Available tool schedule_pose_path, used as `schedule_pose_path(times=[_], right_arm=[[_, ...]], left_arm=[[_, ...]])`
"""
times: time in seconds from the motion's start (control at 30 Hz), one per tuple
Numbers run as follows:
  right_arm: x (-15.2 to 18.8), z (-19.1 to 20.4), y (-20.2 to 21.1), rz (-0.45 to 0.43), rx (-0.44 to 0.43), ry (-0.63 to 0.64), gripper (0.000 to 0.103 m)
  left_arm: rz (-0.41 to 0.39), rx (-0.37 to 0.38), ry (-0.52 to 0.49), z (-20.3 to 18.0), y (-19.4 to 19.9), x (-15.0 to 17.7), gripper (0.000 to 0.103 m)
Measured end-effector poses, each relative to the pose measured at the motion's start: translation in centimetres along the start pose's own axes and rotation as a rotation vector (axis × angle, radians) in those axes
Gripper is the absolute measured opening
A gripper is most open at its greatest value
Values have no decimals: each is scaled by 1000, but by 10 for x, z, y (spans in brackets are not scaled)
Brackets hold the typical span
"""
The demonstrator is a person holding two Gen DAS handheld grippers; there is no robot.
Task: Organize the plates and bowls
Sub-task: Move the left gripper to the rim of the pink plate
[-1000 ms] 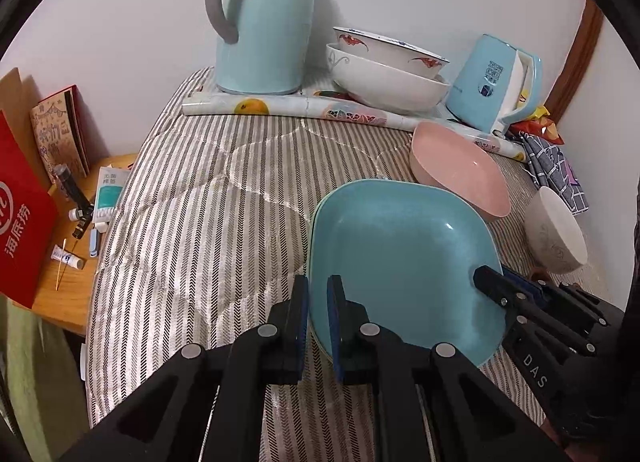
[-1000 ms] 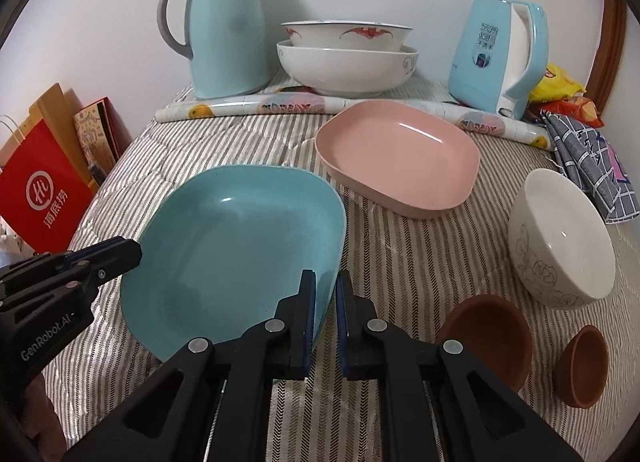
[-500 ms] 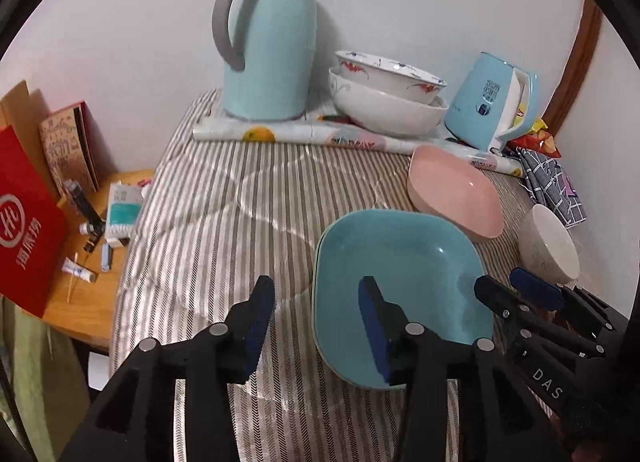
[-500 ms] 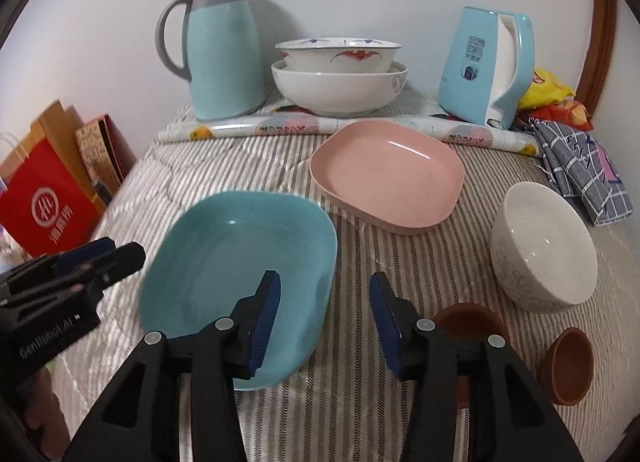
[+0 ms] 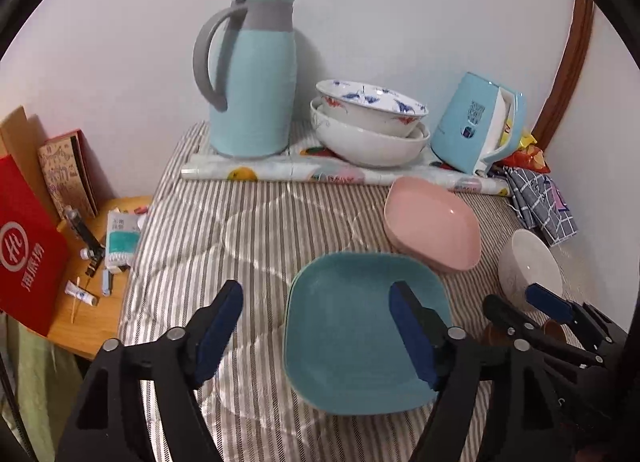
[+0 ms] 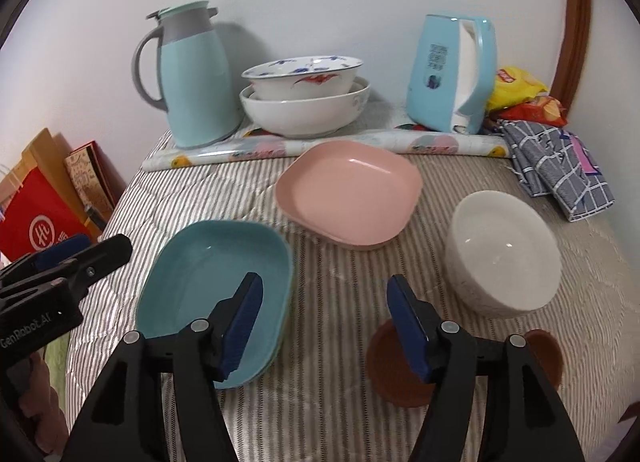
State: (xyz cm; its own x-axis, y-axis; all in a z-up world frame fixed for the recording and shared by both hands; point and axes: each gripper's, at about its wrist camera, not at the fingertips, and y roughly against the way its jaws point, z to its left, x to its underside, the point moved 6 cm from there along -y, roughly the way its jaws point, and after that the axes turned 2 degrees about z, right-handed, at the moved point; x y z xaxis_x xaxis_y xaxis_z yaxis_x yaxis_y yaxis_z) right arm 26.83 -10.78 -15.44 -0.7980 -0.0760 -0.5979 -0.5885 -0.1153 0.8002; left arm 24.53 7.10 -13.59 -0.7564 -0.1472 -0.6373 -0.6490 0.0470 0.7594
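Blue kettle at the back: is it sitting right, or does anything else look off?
The blue kettle leans, its base on the rolled mat rather than flat. The white bowl on the right also tilts on the soft cloth. Nothing looks spilled or broken; the teal plate and pink plate lie upright.

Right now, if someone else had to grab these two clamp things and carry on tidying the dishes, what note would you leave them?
Left gripper: jaws opening, holding nothing, above the teal plate.
Right gripper: jaws opening, empty, over the striped cover.
Teal plate lies flat, a second rim showing under it. Pink plate sits alone behind it. White bowl stands to the right, two small brown bowls in front. Two patterned bowls are nested at the wall.
Done: teal plates look stacked.
Left: pink plate, white bowl, brown bowls.
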Motion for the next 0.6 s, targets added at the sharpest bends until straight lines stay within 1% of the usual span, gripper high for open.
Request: schedule_pose_path(times=[0.03, 0.17, 0.23, 0.27, 0.33, 0.43, 0.5, 0.6], right_arm=[[-1, -3, 2, -7, 6, -6, 64], [-8, -17, 9, -43, 17, -30, 72], [-11, -23, 11, -59, 20, -42, 72], [-13, -26, 12, -65, 21, -49, 72], [-17, -30, 12, -69, 23, -50, 73], [-21, -37, 12, -86, 41, -52, 73], [-24, -40, 10, -94, 50, -34, 74], [-27, -41, 5, -76, 81, 17, 75]], left_arm=[[-3, -5, -3, -2, 0, -2, 80], [-13, -7, -3, -11, 1, -8, 82], [-5, -14, 11, -14, -1, -11, 83], [-1, -3, 16, -15, -1, -12, 83], [-18, 36, 15, -19, 0, -15, 83], [-40, 30, -3, -25, 2, -20, 83], [-41, 32, -13, -29, 1, -24, 83], [-46, 45, 2, -32, -1, -29, 83]])
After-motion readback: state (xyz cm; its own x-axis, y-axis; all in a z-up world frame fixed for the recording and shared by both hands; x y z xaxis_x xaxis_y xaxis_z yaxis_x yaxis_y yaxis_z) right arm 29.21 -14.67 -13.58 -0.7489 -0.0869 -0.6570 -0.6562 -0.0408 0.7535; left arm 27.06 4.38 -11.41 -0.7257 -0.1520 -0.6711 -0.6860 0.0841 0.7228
